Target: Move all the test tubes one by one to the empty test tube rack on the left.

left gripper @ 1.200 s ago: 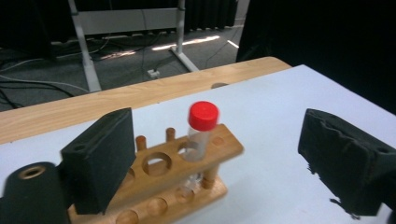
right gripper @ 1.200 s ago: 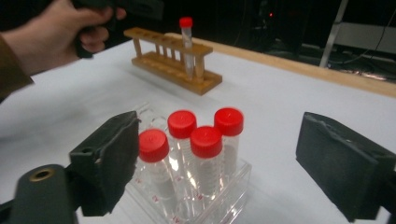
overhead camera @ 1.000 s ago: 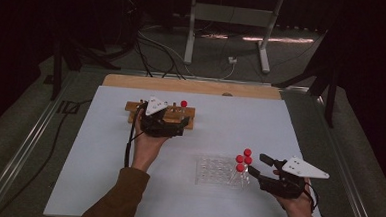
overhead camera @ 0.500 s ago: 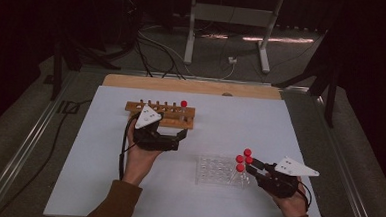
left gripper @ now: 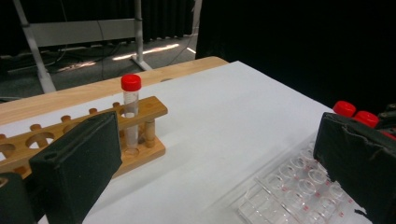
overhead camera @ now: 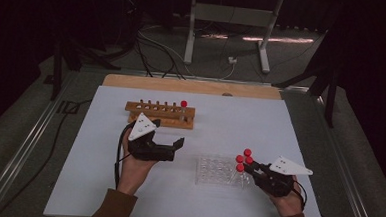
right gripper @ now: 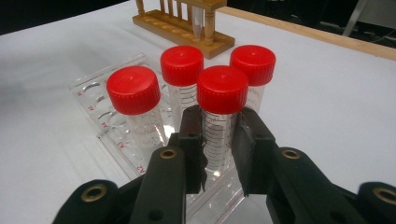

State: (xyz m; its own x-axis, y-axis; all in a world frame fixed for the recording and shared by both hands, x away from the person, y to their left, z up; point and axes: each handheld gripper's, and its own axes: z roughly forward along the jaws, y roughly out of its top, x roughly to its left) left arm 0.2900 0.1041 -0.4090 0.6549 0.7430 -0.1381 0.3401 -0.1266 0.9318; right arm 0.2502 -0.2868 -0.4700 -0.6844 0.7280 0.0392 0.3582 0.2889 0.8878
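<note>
One tube base (right gripper: 215, 165) behind gripper (right gripper: 218, 140)

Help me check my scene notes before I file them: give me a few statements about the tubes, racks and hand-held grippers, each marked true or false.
1. The wooden rack holds one red-capped tube. True.
2. The left hand-held gripper is shut on a tube. False: its jaws are wide open, holding nothing.
3. The right hand-held gripper has its jaws around a red-capped tube in the clear plastic tray. True.
4. The clear tray holds six tubes. False: four show.
</note>
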